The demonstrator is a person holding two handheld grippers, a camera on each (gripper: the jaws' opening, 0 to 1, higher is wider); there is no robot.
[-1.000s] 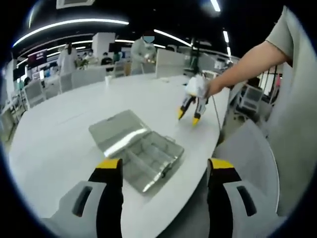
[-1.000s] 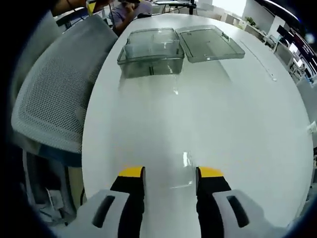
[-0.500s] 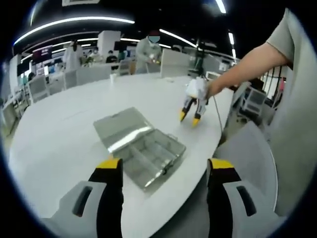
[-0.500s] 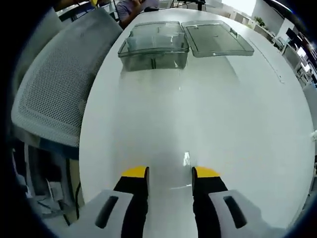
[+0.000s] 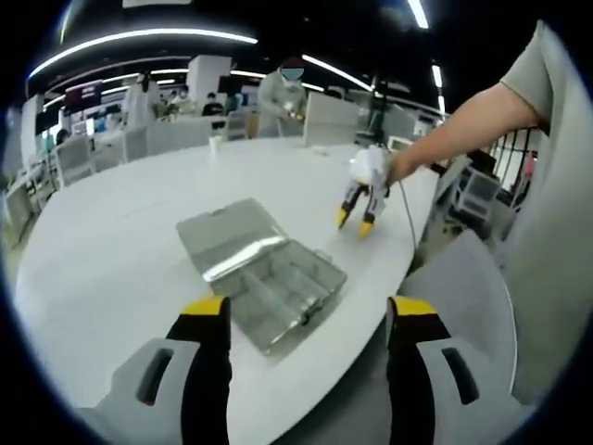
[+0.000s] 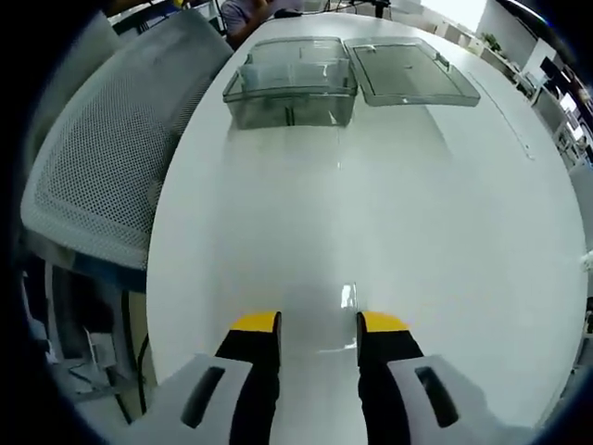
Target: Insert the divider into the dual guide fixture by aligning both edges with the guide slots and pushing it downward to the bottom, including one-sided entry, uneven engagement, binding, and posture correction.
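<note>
We held the left gripper (image 5: 308, 320) wide open and empty, the right gripper (image 6: 318, 324) narrowly parted over a possibly clear divider, insertion unstarted, well apart from the lidded transparent plastic compartment box (image 6: 292, 88).

A clear plastic compartment box (image 6: 290, 88) lies flat on the white table (image 6: 389, 232), its hinged lid (image 6: 410, 71) flung open beside it.

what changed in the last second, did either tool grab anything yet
The right tool closed its jaws slightly, holding nothing. The left tool stayed wide open and empty. The clear compartment box with its open lid kept its place on the white table; only the cameras drifted.
</note>
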